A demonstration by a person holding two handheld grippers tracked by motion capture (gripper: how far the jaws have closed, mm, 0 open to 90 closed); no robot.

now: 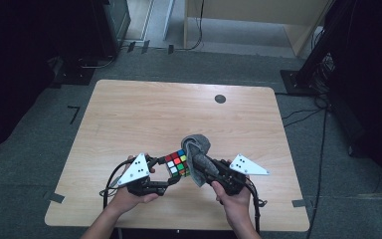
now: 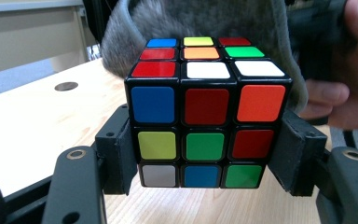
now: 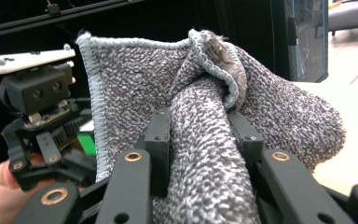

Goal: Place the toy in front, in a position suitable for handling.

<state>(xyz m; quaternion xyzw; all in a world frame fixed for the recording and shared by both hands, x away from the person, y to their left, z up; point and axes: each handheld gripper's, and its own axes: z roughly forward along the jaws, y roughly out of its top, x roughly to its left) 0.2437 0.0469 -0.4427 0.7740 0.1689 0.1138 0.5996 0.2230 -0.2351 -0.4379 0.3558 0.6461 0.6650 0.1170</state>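
left gripper (image 1: 165, 175): mine, in my left hand; its two jaws are clamped on the side faces of the puzzle cube (image 1: 177, 164), which I carry just above the table (image 1: 129, 114) at the near middle

puzzle cube, close up (image 2: 205, 116): scrambled; the face toward my camera reads blue, dark red, orange across the top row, then yellow, green, red, then white, blue, green; the top face mixes blue, yellow, red, orange, green and white

grey cloth (image 1: 197, 154): towelling, bunched; it lies against the cube's right and far sides, and in the left gripper view it rises right behind the cube (image 2: 191, 21)

right gripper (image 1: 202, 168): mine, in my right hand; the jaws are closed tight round a thick fold of the cloth (image 3: 205, 140), with the loose hemmed edge hanging toward the cube

done so far, as I judge it: both things are picked up, cube steadied, cloth brought to it; wiping looks to be under way on the far side

left to do, as I judge it: the near face and top are uncovered, so those faces are yet to be rubbed; then both go down on the table

writing: no brand, label or lettering I can read on cube, cloth or either gripper; the grey plates (image 1: 135, 169) are blank
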